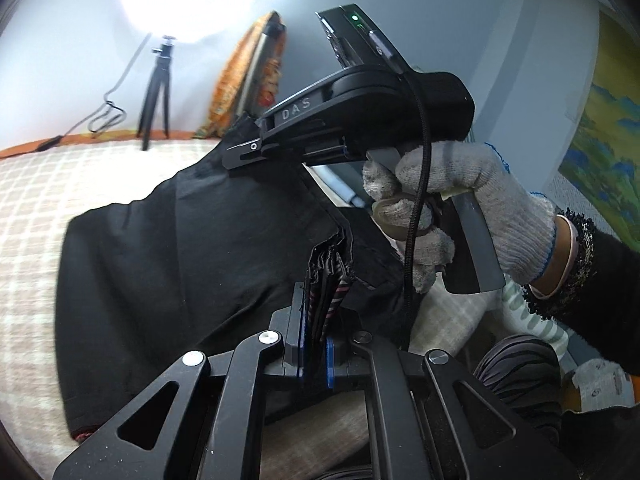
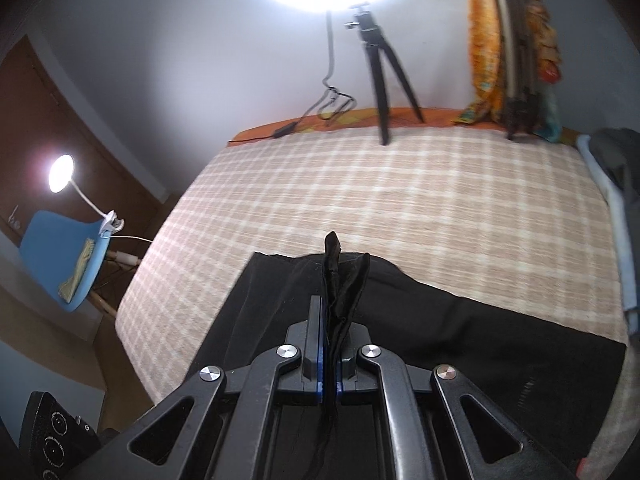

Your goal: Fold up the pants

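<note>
Black pants (image 1: 168,264) lifted partly off the checked bed cover (image 1: 36,208), the rest draped on it. Left hand-held gripper (image 1: 316,320) clamped on a bunched edge with striped lining showing. Right hand-held gripper (image 2: 330,344) clamped on a fold of the same black cloth (image 2: 340,280); seen from the left wrist it is gripped by a gloved hand (image 1: 452,208), tips pinching the fabric. Between the two grips the cloth edge runs taut. Long axis hard to tell; in the right view the fabric stretches away rightward across the bed. Ring light tripod (image 2: 384,64) at the far edge.
</note>
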### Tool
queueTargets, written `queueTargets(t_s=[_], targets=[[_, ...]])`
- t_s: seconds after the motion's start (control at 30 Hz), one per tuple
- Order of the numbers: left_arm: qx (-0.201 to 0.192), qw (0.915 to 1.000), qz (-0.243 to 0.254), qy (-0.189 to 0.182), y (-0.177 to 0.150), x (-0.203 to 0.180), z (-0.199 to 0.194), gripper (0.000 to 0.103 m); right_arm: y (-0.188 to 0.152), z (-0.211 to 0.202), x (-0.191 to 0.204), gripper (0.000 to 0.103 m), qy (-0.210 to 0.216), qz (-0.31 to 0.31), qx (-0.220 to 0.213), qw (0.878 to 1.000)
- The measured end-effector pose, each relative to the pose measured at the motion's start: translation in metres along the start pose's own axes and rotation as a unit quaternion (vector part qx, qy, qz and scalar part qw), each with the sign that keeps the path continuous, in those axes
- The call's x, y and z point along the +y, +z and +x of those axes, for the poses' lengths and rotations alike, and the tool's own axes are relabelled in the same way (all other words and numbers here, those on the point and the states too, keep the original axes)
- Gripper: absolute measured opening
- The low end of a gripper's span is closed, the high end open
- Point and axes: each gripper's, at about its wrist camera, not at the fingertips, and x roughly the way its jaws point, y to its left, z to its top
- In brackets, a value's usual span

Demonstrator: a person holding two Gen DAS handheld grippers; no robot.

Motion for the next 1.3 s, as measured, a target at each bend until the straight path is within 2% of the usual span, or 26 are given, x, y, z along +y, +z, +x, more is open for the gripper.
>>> queueTargets(t_s=[0.33, 0.67, 0.87, 1.3], targets=[[0.025, 0.9990, 0.021, -0.028, 0.009, -0.027, 0.030, 0.005, -0.007, -0.015, -0.039, 0.001, -0.032, 0.005, 0.002, 0.999], [0.053, 0.9943, 0.070, -0.059, 0.015, -0.064, 0.062, 0.005, -0.016, -0.049, -0.084, 0.001, -0.065, 0.023, -0.011, 0.998], [0.067, 0.9911, 0.094, -0.066, 0.015, -0.081, 0.077, 0.005, -0.023, -0.059, -0.103, 0.001, -0.079, 0.036, -0.012, 0.996], [0.096, 0.9863, 0.108, -0.080, 0.018, -0.094, 0.104, 0.005, -0.032, -0.061, -0.133, 0.001, -0.096, 0.047, -0.011, 0.994]])
